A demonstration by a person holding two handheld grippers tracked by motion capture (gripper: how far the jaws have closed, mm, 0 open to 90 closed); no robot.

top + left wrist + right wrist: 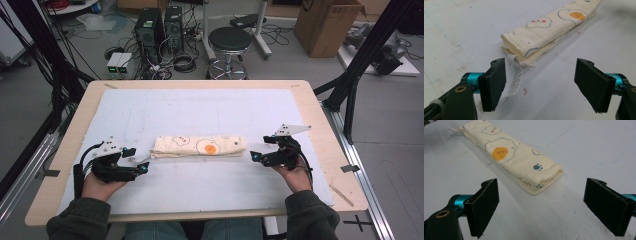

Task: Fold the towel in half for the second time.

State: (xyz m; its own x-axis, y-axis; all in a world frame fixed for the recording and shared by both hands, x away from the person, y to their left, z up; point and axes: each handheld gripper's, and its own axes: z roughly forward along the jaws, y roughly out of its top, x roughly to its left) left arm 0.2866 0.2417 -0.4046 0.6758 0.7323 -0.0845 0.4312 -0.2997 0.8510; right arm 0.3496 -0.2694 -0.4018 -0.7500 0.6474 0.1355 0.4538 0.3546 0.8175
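A cream cloth [199, 146] with printed cartoon animals lies folded into a long narrow strip across the middle of the white mat. My left gripper [137, 160] sits just off the strip's left end, and in the left gripper view this gripper [541, 82] is open, its jaws wide apart. The cloth's end [544, 32] lies ahead of them. The cloth's white care label [514, 77] hangs against the inner face of the left-hand jaw. My right gripper [262, 148] sits just off the strip's right end. In its own view the right gripper [549, 205] is open, with the cloth's folded end [516, 157] a little ahead and nothing between the jaws.
The white mat [200, 190] covers most of a wooden table [70, 150]. On the floor beyond the far edge stand a black stool [229, 40], computer towers [160, 27] with cables and a cardboard box [325, 25]. A black frame post [360, 65] rises at the right.
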